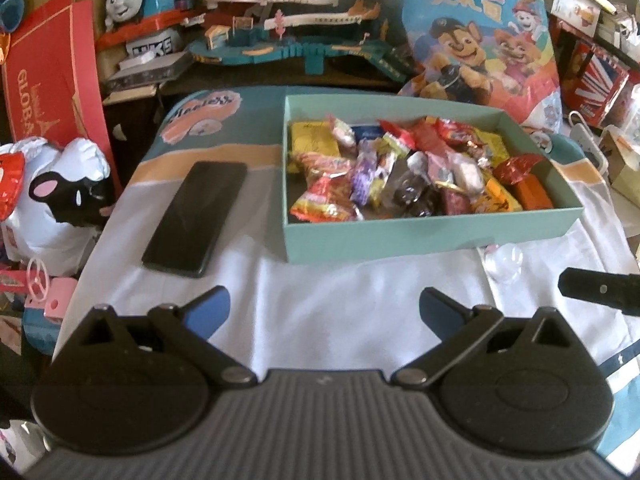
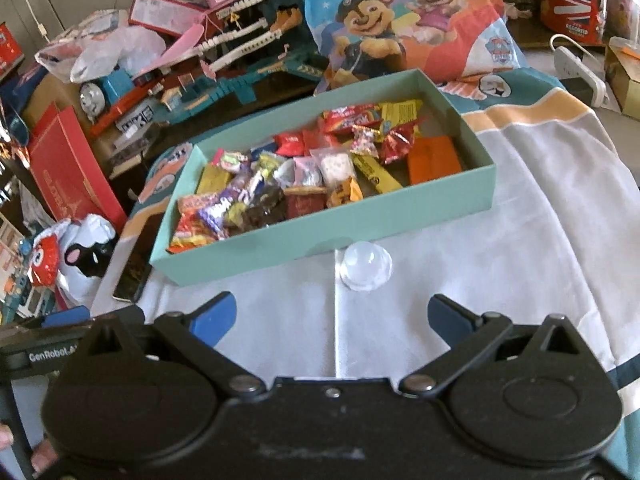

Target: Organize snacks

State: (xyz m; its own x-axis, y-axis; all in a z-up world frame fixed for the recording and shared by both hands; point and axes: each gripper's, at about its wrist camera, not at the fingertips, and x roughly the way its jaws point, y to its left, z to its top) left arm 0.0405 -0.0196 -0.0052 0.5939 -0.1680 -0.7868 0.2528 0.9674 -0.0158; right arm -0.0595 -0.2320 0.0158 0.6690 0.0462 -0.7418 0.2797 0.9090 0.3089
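- Snacks point(image 1: 400, 168): a heap of small wrapped packets, red, yellow, purple, orange and clear, too jumbled to count, filling one shallow mint-green box point(image 1: 432, 232) on the cloth-covered desk point(image 1: 320, 280).
- One clear domed jelly cup point(image 2: 365, 266) lies apart on the cloth, just beside the box's near wall.
- One black phone point(image 1: 196, 218) lies flat to the left of the box.
- My left tool point(image 1: 325, 312): blue pads spread wide, empty, above the bare cloth.
- My right tool point(image 2: 331, 318): spread wide, empty, the jelly cup just ahead.
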